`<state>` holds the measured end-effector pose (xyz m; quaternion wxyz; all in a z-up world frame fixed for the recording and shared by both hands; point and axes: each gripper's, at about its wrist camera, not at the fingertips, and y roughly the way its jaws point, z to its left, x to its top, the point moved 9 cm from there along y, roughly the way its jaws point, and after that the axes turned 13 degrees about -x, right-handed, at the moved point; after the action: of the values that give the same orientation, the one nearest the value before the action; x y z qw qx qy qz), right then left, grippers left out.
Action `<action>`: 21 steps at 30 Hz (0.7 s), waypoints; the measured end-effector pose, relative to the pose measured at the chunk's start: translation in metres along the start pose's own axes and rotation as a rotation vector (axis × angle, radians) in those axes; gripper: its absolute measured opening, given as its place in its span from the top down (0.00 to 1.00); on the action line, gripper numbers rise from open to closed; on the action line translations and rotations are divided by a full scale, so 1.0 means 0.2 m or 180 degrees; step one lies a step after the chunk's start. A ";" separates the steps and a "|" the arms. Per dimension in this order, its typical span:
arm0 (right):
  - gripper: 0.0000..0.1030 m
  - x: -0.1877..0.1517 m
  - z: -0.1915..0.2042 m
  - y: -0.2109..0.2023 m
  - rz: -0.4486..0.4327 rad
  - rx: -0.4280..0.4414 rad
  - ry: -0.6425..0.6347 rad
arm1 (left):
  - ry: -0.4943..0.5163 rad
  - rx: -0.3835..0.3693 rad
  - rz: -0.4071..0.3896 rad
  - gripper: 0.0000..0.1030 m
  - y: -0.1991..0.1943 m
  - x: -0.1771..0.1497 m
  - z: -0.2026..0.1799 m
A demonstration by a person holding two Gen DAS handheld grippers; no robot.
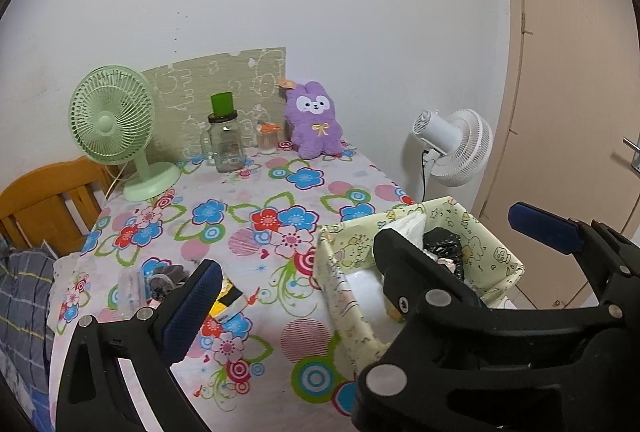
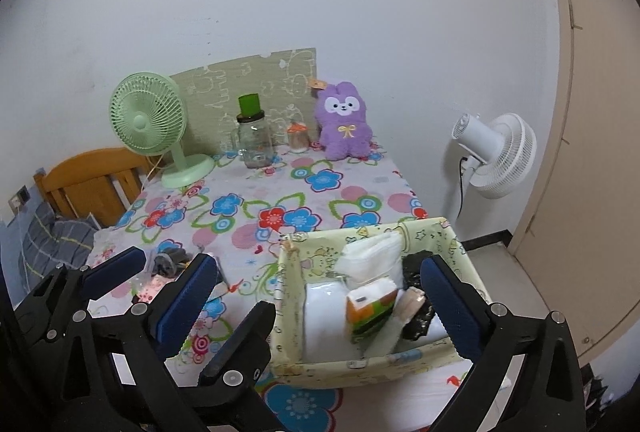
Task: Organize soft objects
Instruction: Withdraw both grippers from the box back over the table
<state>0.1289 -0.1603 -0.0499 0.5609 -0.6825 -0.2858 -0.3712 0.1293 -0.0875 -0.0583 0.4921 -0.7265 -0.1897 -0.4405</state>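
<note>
**Both wrist views, read left to right.** At the near left, your left gripper [image 2: 204, 281] hangs over the floral tablecloth [image 2: 256, 192] with its fingers apart and nothing between them. Just beyond it lies a small grey soft bundle [image 2: 172, 258], beside some clear packaging too blurred to identify.

Along the far edge stand a green desk fan [image 2: 148, 120] and a glass jar [image 2: 254, 144]. To their right the purple plush rabbit [image 2: 346, 124] sits upright against the wall.

At the near right your right gripper [image 2: 318, 264] is spread to its widest and empty, straddling the fabric box [image 2: 340, 368]. The box holds a white tissue pack [image 2: 372, 256], an orange-and-green pack [image 2: 372, 312] and a black bag [image 2: 416, 324]. A white fan [image 2: 496, 156] stands off the table.

The step in hand appears to be fetching the next soft item.
- Lift the right claw clear of the box walls before you travel, so the rim is not dragged.
- The two tools overlap in view, so separate them first.
- Take the grey bundle with the left claw from above, pinching its bulk.
- Reach for the rabbit wide of the jar, and grip its torso.
</note>
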 end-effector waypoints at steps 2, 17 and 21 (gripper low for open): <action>0.00 0.00 0.03 0.00 0.0010 0.0008 -0.0013 | -0.0021 0.0015 -0.0004 0.00 -0.01 -0.01 0.03; 0.00 -0.07 0.24 0.03 0.0048 0.0060 -0.0043 | -0.0095 0.0188 0.0037 0.00 -0.05 -0.09 0.26; 0.00 -0.08 0.30 0.05 0.0027 0.0076 -0.0038 | -0.0118 0.0206 0.0038 0.00 -0.05 -0.11 0.33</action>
<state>0.1383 -0.1022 -0.0746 0.5689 -0.6792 -0.2907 -0.3613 0.1394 -0.0220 -0.0798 0.5143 -0.7194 -0.2086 -0.4176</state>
